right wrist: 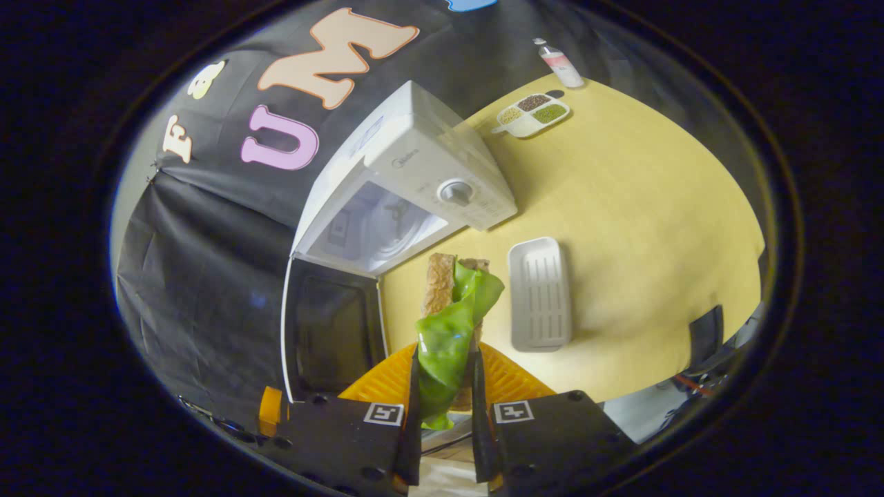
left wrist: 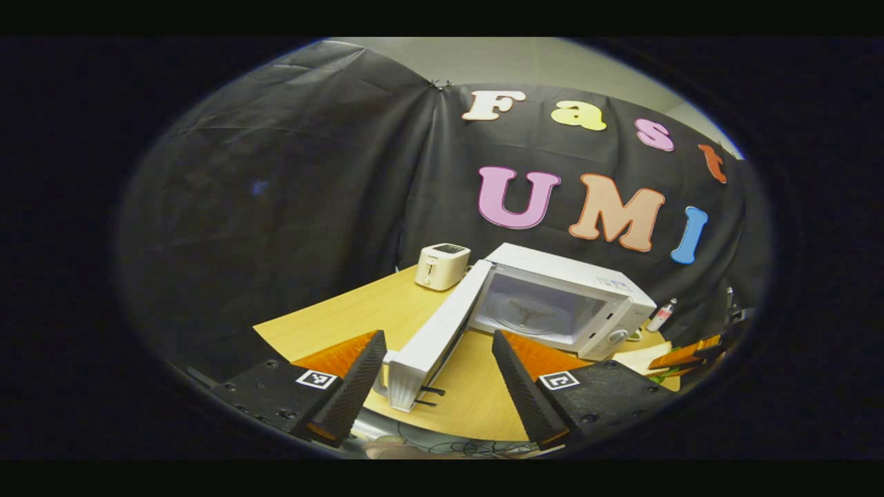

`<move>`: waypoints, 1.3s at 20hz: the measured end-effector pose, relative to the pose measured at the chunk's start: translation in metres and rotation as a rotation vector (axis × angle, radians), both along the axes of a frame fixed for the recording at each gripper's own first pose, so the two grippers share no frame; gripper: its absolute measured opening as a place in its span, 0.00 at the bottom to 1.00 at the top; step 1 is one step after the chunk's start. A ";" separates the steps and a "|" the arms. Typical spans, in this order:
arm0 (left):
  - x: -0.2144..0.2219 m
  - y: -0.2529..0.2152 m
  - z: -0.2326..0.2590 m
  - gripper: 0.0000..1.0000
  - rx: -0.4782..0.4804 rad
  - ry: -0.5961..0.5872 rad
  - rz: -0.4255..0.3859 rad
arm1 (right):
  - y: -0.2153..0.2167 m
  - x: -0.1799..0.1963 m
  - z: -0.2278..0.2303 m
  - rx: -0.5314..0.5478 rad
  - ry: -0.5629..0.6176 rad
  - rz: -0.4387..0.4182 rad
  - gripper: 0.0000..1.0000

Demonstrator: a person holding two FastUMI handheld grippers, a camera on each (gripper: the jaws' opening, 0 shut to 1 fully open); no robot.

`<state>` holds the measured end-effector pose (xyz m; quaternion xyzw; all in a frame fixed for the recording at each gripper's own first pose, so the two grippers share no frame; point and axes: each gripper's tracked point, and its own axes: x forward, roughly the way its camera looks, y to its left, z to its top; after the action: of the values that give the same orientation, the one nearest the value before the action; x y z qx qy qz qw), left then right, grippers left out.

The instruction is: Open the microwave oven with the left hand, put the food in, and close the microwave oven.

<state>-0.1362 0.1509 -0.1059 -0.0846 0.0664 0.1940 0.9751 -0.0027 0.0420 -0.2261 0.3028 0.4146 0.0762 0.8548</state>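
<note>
Left gripper view: left gripper (left wrist: 438, 386) spread wide, holding nothing, door (left wrist: 431, 342) swung open, microwave (left wrist: 563, 300) cavity clear. Right gripper view: right gripper (right wrist: 445, 414) clamped on sandwich (right wrist: 452, 324), near cavity; best kept level going onto the turntable.

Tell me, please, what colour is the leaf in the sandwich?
Bright green; the lettuce leaf of the sandwich shows best in the right gripper view.

Dim, soft-focus left gripper view; brighter right one, edges fisheye-warped
</note>
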 end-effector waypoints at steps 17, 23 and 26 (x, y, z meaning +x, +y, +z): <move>0.025 0.130 -0.003 0.86 0.030 0.027 -0.074 | 0.171 0.100 -0.005 0.304 -0.158 -0.211 0.33; 0.046 0.138 -0.015 0.90 0.015 0.062 -0.146 | 0.185 0.157 -0.018 0.315 -0.236 -0.323 0.33; 0.047 0.143 -0.023 0.90 0.017 0.096 -0.168 | 0.196 0.180 -0.029 0.308 -0.251 -0.345 0.33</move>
<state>-0.0893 0.2944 -0.1288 -0.0611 0.1182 0.1161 0.9843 0.1776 0.2383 -0.2553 0.4837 0.2312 0.0287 0.8437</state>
